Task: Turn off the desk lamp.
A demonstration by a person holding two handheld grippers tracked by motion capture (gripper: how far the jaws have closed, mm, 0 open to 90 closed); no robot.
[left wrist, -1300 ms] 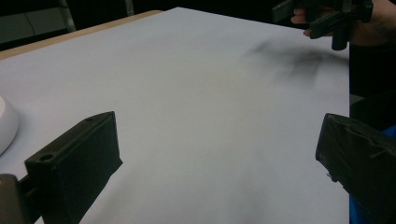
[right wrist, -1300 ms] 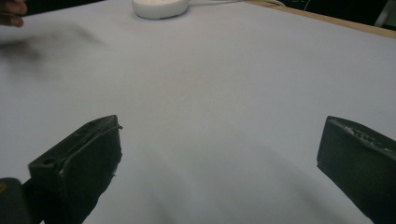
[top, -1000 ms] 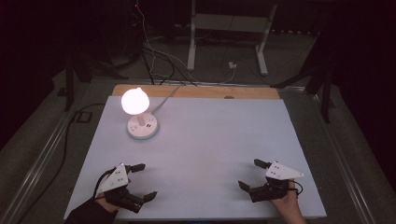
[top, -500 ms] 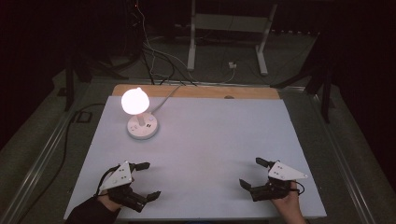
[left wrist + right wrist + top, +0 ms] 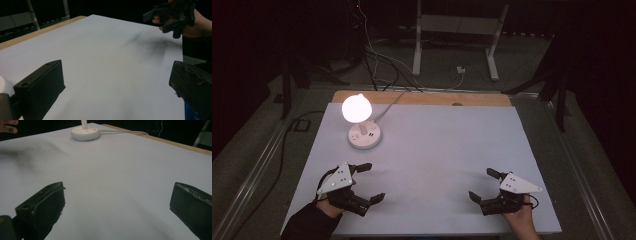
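Observation:
A lit white table lamp (image 5: 357, 107) stands on a round white base (image 5: 365, 136) at the far left of the white table top (image 5: 437, 145). Near the front left edge, my left gripper (image 5: 372, 182) is open with nothing between its jaws. Near the front right edge, my right gripper (image 5: 480, 184) is also open and holds nothing. In the left gripper view my left gripper (image 5: 116, 82) spans bare table, with the right gripper (image 5: 172, 15) farther off in a hand. In the right gripper view my right gripper (image 5: 117, 205) points toward the lamp base (image 5: 85, 132).
The lamp's white cord (image 5: 387, 106) runs off the far edge over a wooden strip (image 5: 422, 98). Behind the table are floor cables (image 5: 377, 60) and a white metal stand (image 5: 457, 25). A metal rail (image 5: 257, 165) runs along the left side.
My left gripper has edged slightly forward on the table. The right gripper has barely shifted. Both stay open.

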